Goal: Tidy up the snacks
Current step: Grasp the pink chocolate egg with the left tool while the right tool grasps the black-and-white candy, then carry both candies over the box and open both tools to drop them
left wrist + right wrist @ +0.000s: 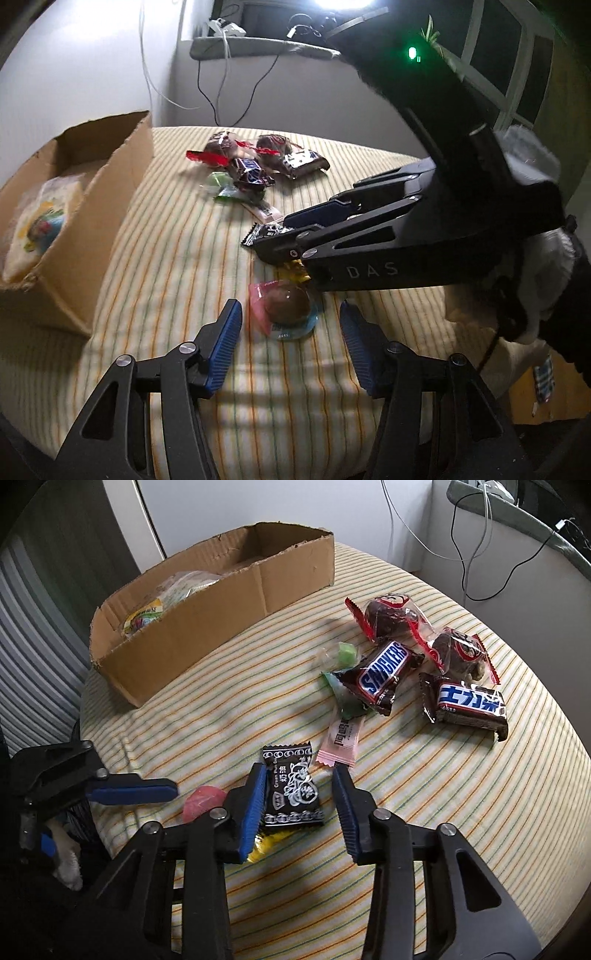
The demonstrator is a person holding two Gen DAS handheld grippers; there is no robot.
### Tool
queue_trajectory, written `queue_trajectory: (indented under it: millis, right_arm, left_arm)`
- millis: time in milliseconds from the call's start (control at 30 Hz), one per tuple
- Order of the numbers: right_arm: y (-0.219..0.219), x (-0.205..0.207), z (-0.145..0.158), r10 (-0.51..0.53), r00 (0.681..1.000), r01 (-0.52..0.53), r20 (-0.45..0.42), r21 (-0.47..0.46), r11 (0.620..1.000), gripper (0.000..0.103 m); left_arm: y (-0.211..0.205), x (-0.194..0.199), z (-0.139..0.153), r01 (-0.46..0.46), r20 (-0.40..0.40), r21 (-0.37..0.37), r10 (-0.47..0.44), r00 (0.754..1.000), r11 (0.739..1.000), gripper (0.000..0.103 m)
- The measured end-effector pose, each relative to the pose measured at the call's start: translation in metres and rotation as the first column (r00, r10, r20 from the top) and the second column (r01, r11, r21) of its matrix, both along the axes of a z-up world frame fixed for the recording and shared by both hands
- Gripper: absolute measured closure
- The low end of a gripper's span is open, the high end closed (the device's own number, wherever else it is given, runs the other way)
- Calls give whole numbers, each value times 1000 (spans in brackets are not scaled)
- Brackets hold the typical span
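Snacks lie on a striped cloth. My left gripper [290,334] is open, its jaws either side of a round brown sweet in pink and blue wrap [286,312]. My right gripper [299,805] is open around a black candy packet [293,794], with a yellow wrapper [266,843] under its left finger. In the left wrist view the right gripper [266,242] reaches in from the right over the black packet [264,232]. A cardboard box [221,602] holding a bagged snack [144,618] stands at the left. Farther off lie Snickers bars [384,672], red-wrapped chocolates [391,613], a green candy [347,651] and a pink stick packet [341,744].
The box also shows in the left wrist view [85,236] close on the left. A wall with hanging cables [221,96] and a grey shelf [258,46] are behind the surface. The cloth's rounded edge [554,709] drops off at the right.
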State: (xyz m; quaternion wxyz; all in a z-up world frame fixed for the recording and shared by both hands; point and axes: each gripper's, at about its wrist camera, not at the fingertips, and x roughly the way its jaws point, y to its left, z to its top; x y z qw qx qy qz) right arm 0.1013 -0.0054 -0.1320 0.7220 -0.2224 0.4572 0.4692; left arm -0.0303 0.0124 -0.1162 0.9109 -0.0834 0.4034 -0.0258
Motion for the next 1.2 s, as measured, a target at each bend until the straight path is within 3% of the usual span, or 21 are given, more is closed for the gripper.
queue_trajectory:
  millis: [133,333,733,1200]
  right_arm:
    - [-5,4,-1,-7,1000,7,-8,4,1000,74]
    - [-15,8,-1,-29,999,29,-18,14,999,75]
    - [-37,14,7,-86,995,88,-41,62,994,75]
    - [-26,13,44,-92,996,90,17,124,988,75]
  left_arm:
    - [-4,8,-5,-4,-10,49,5,1000,999,64]
    - [-1,10,-2,-9,3,66,8,1000,998,69]
    - [4,4,13,-23,30,21,22,999,1000,70]
    - [42,-6,50,-99,122,24,95,988,995,70]
